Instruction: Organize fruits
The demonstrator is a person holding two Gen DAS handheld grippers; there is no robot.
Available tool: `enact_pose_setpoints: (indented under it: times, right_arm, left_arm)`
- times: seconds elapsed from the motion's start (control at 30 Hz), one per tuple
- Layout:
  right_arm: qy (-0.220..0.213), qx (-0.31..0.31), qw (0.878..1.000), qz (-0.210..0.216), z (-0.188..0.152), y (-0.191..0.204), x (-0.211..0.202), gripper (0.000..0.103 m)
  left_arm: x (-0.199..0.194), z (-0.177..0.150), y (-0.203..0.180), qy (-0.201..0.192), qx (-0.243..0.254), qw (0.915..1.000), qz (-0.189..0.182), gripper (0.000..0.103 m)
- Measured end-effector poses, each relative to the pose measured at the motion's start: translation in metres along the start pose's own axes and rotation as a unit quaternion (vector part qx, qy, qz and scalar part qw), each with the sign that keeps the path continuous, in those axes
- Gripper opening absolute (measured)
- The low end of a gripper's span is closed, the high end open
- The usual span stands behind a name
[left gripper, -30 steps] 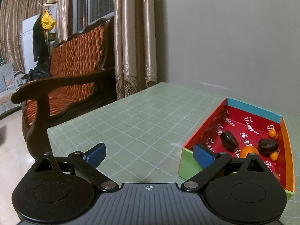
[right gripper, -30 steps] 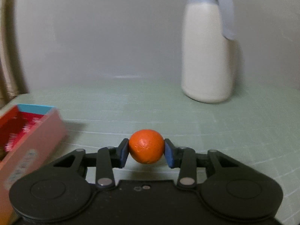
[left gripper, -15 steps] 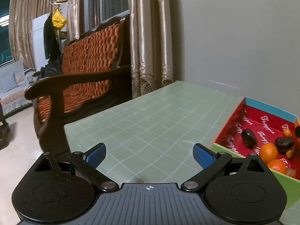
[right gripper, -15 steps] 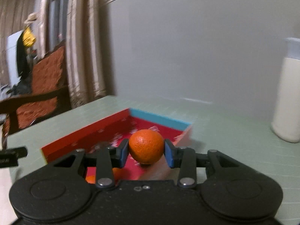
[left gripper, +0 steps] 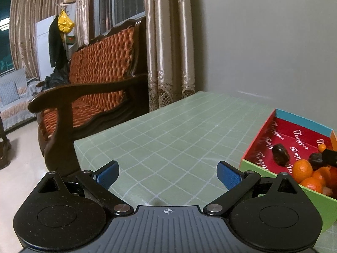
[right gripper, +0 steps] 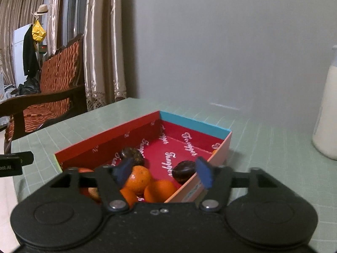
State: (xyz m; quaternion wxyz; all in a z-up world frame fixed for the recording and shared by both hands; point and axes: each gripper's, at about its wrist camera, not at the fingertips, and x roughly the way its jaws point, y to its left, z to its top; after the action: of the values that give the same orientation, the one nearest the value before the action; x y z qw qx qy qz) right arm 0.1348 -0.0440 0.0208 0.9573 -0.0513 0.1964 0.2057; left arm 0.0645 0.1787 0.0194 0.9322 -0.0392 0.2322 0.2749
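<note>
A shallow box with a red printed lining (right gripper: pixel 174 147) sits on the green checked table; it also shows at the right of the left wrist view (left gripper: pixel 294 139). It holds several oranges (right gripper: pixel 138 179) and dark brown fruits (right gripper: pixel 183 171). My right gripper (right gripper: pixel 163 174) is open and empty, its blue pads spread just above the box's near end, over the oranges. My left gripper (left gripper: pixel 168 174) is open and empty over bare table, left of the box.
A cream thermos jug (right gripper: pixel 326 113) stands on the table at the far right. A wooden armchair with orange cushions (left gripper: pixel 99 80) stands beyond the table's left edge, with curtains (left gripper: pixel 168 42) and a grey wall behind.
My right gripper has opened and let go of the orange, which now lies in the box among the others. My left gripper has drifted left, away from the box.
</note>
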Motion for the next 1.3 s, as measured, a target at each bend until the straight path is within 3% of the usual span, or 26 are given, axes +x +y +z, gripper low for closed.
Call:
enact_pose_setpoints:
  times: [0.2,0.6,0.93,1.3]
  right_arm:
    - [-0.017,0.009,1.000,-0.019,0.005,-0.003,-0.022,0.083]
    - [0.024,0.061,0.992,-0.106,-0.004,-0.018,-0.085,0.101]
    - [0.017,0.087,0.984,-0.157,-0.004,-0.010,-0.150,0.103]
    - [-0.001,0.075,0.982,-0.172,0.006,0.015,-0.188,0.103]
  left_arm:
    - [-0.013,0.000,-0.016,-0.020,0.019,0.9995,-0.018,0.099]
    - [-0.064,0.003,-0.041,-0.024,0.062,0.9938,-0.090,0.102]
    - [-0.125,0.019,-0.042,-0.011,0.077,0.9865,-0.144,0.103]
    - [-0.161,0.023,-0.027,-0.027,0.091,0.9835,-0.154,0.103]
